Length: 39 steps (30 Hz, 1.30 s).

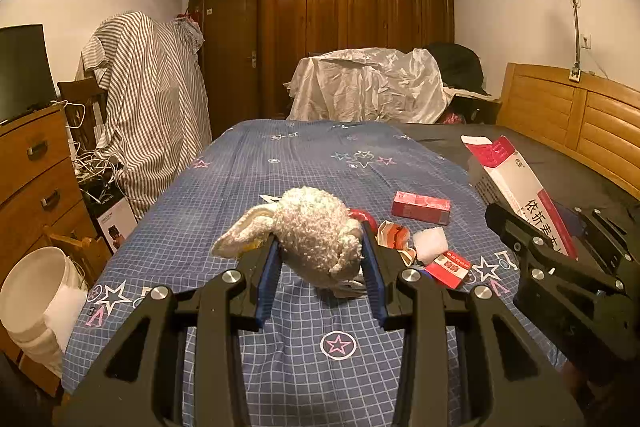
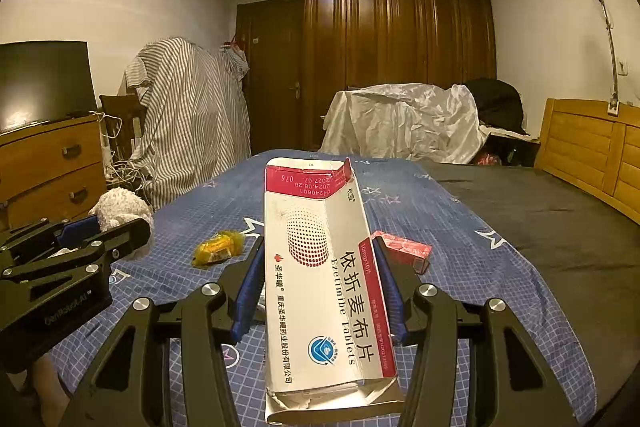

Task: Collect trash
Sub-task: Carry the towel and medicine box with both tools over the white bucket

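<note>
My left gripper (image 1: 322, 251) is shut on a fluffy white plush toy (image 1: 308, 231) and holds it over the blue star-print bedsheet (image 1: 280, 163). My right gripper (image 2: 320, 251) is shut on a flattened white and red medicine box (image 2: 320, 275); it also shows in the left wrist view (image 1: 516, 183). On the sheet lie a small red box (image 1: 421, 207), a red and white wrapper (image 1: 394, 235), a white wad (image 1: 430, 245), a red blister card (image 1: 450, 267) and a yellow wrapper (image 2: 218, 247).
A white bucket (image 1: 36, 291) stands on the floor left of the bed, beside a wooden dresser (image 1: 32, 163). A striped cloth (image 1: 152, 99) covers something by the door. A wooden headboard (image 1: 576, 107) runs along the right. A wardrobe (image 1: 356, 19) stands behind.
</note>
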Motion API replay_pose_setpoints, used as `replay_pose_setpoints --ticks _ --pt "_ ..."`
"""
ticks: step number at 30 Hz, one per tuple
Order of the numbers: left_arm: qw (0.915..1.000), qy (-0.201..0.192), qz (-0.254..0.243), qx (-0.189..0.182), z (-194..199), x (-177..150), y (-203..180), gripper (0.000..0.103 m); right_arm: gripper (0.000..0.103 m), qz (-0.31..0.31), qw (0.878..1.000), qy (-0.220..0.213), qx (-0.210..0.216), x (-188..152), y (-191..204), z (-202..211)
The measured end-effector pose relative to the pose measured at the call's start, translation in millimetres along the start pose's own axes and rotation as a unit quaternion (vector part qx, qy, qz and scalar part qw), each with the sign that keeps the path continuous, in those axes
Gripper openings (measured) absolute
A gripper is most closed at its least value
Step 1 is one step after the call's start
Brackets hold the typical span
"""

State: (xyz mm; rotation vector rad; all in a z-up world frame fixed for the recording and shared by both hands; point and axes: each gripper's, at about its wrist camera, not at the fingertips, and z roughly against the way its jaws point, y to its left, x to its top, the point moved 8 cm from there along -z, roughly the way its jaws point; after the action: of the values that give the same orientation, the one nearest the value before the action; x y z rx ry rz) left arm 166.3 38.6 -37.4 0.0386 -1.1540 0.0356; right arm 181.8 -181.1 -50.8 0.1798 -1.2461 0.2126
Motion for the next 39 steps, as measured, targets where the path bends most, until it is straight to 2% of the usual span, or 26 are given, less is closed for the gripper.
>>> replay_pose_setpoints --ticks 17,23,27,30,39 --pt "1.0 0.007 -0.002 -0.003 -4 -2 -2 0.036 0.053 -0.001 1.0 0.002 0.0 3 2 4" --pt "0.9998 0.004 0.009 0.016 3 1 19 0.036 0.053 0.009 0.999 0.003 0.031 14 23 -1" --pt "0.9986 0.005 0.024 0.047 10 5 57 0.036 0.053 0.018 0.997 0.008 0.075 32 60 -11" --pt "0.9964 0.008 0.041 0.074 17 9 92 0.036 0.053 0.032 0.993 0.013 0.112 47 102 -19" --pt "0.9821 0.016 0.095 0.162 49 15 216 0.036 0.053 0.073 0.969 0.026 0.235 93 256 -25"
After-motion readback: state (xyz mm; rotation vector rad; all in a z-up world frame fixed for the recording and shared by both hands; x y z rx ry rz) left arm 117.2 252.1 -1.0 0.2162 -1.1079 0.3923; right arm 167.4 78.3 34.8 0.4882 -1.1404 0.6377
